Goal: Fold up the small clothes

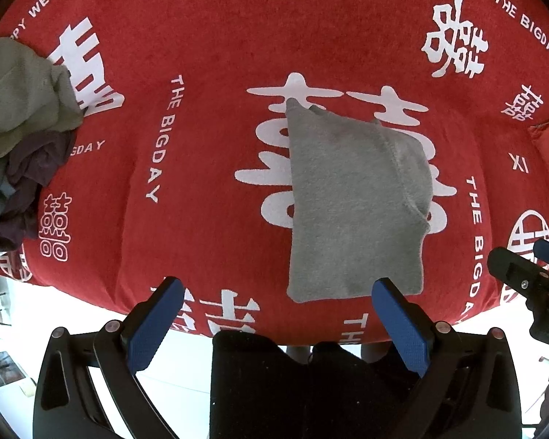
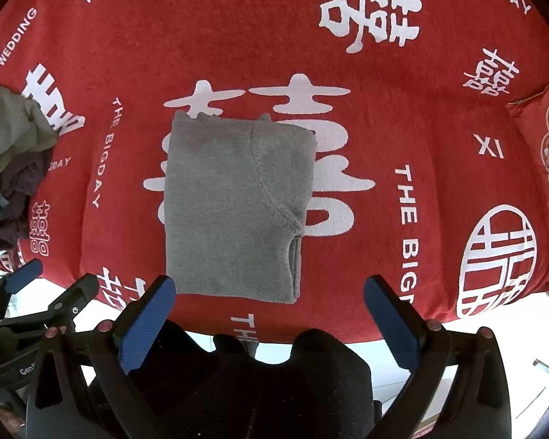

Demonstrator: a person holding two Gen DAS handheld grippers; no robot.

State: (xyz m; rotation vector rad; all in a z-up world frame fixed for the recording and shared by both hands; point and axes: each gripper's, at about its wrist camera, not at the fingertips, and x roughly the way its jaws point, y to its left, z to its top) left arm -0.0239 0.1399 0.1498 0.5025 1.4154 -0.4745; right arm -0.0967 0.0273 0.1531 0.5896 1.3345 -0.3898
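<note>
A grey garment [image 1: 351, 201] lies folded into a flat rectangle on the red printed cloth [image 1: 216, 168]. It also shows in the right wrist view [image 2: 234, 212]. My left gripper [image 1: 278, 289] is open and empty, held back near the garment's near edge. My right gripper [image 2: 271, 289] is open and empty, also near the garment's near edge. The right gripper shows at the right edge of the left wrist view [image 1: 530, 274]. The left gripper shows at the left edge of the right wrist view [image 2: 44, 292].
A pile of unfolded clothes [image 1: 18, 139], olive, dark purple and blue-grey, lies at the far left, also in the right wrist view [image 2: 11, 161]. A red patterned cushion [image 2: 545, 146] lies at the right. The cloth's front edge [image 1: 238, 333] runs just ahead of the grippers.
</note>
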